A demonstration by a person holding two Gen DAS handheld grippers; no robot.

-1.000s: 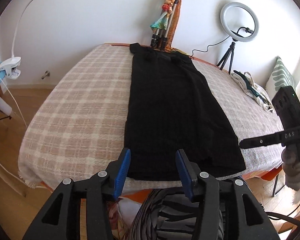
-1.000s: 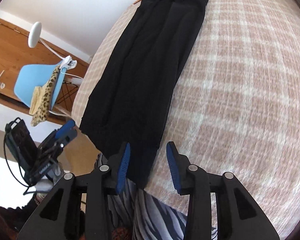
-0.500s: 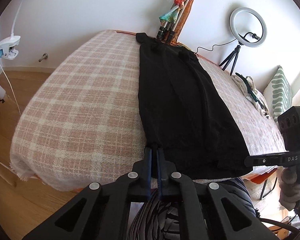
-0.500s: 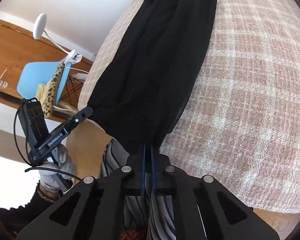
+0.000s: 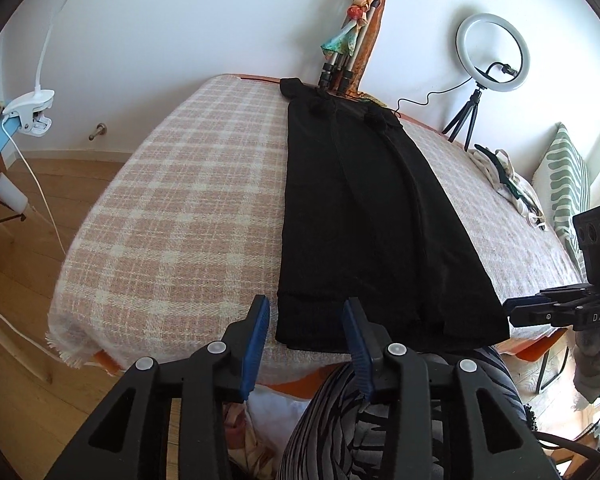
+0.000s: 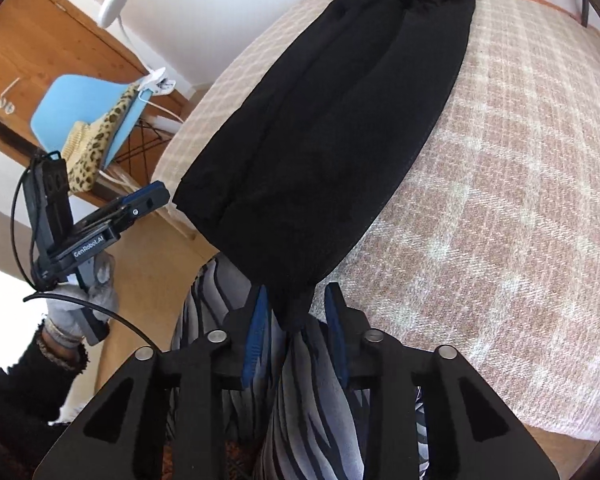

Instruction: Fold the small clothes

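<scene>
Black knit garment (image 5: 364,220), long and narrow, lies flat on the pink-and-cream checked blanket (image 5: 180,208) that covers the bed, its long axis running straight away from both grippers toward the white wall. Its near hem (image 5: 380,332) sits at the bed's front edge, just ahead of the person.

The left gripper (image 5: 304,332) hovers with its blue-padded jaws spread wide and empty; the hem's left corner (image 5: 288,334) lies just beyond and between the fingertips. The right gripper (image 6: 294,312) also stands apart-jawed, and the hem's right corner (image 6: 296,308) droops into the gap between its pads; whether cloth touches either pad I cannot tell, but nothing is pinched.

So each gripper faces its own corner of the same short edge, neither clearly nearer. Judging by this layout, the coming move is probably to close on both corners and carry the hem forward along the garment's length toward the far end (image 5: 300,86), which calls for both grippers travelling parallel so that the fold stays square.
</scene>
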